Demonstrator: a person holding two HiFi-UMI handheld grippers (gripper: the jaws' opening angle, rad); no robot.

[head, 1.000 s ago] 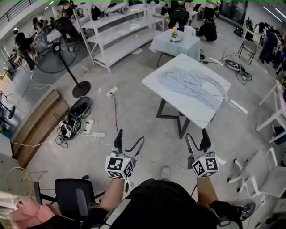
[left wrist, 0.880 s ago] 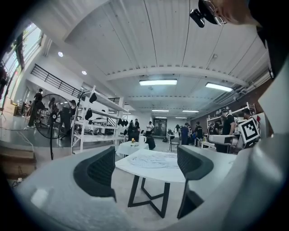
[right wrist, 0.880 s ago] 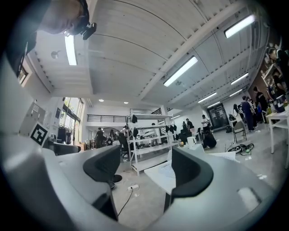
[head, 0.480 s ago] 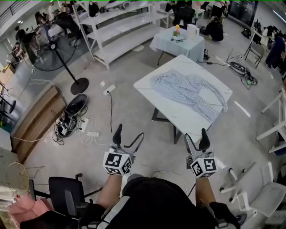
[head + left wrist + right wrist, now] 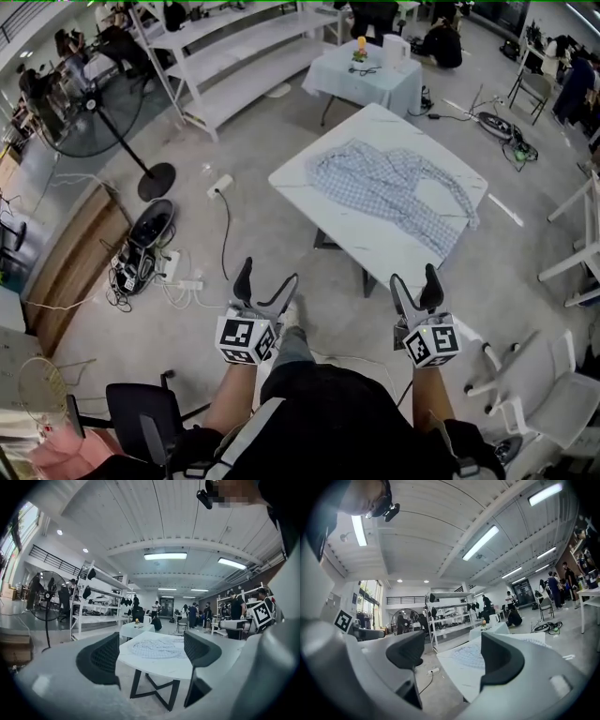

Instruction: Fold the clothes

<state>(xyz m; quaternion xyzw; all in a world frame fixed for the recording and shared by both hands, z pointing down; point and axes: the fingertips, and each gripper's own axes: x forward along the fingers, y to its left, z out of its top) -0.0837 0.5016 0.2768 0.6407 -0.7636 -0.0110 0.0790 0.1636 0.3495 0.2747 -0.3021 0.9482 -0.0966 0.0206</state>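
Observation:
A light blue checked shirt [image 5: 392,187] lies crumpled and spread on a white table [image 5: 330,216] ahead of me. In the left gripper view the shirt [image 5: 154,648] shows between the jaws, far off on the table [image 5: 154,665]. My left gripper [image 5: 265,284] is held in the air well short of the table, open and holding nothing. My right gripper [image 5: 414,286] hangs level with it, also open and holding nothing. In the right gripper view the shirt [image 5: 466,656] appears between the two pads.
A standing fan [image 5: 150,178], a power strip with cables [image 5: 178,281] and white shelving [image 5: 234,56] lie to the left. A small cloth-covered table [image 5: 361,80] stands behind the main one. White chairs [image 5: 553,394] are at the right, a dark office chair [image 5: 141,417] at lower left.
I have walked closer to the table: it and the shirt look larger and nearer in the head view. Both grippers stay open at the same height.

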